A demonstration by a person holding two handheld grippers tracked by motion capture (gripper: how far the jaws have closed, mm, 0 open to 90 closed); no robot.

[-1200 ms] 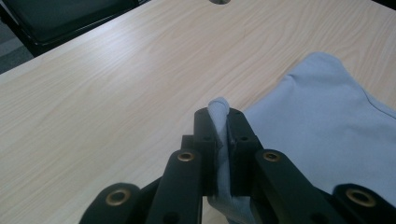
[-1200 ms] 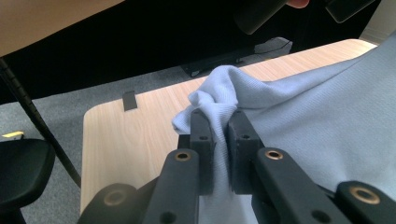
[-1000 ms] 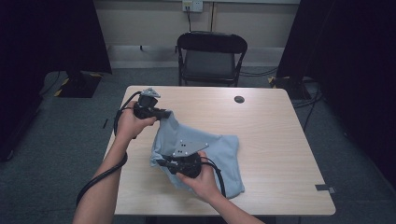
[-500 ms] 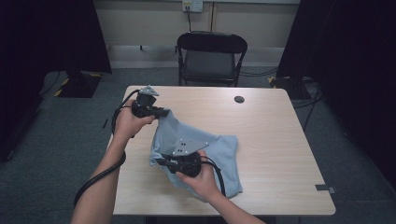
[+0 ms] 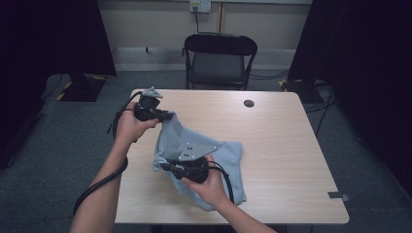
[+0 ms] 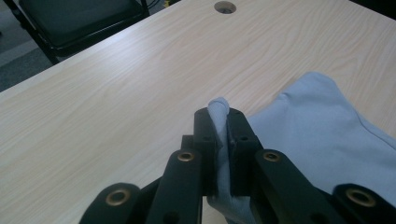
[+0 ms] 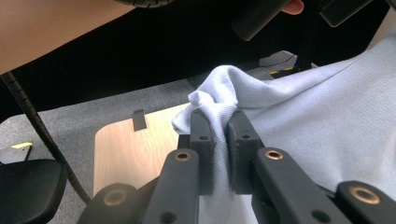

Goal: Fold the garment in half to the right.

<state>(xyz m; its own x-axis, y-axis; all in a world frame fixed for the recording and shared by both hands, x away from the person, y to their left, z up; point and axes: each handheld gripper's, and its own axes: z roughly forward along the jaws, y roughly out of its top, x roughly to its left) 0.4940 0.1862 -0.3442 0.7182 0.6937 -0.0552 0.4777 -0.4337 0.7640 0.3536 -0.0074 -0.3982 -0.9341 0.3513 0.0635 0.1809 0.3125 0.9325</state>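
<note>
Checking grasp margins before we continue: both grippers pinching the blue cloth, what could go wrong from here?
1. The left gripper holds only a thin fold of the light blue knit cloth near its edge; a tug could pull it free.
2. The right gripper pinches a bunched corner, which might slip unevenly.
3. Part of the cloth still rests on the pale wooden table; lifting may drag it and twist the fold.

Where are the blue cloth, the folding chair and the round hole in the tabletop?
blue cloth (image 5: 228,155), high view, on its flat part right of the grippers.
folding chair (image 5: 219,63), high view, on the seat.
round hole (image 5: 248,103), high view, on its dark middle.
</note>
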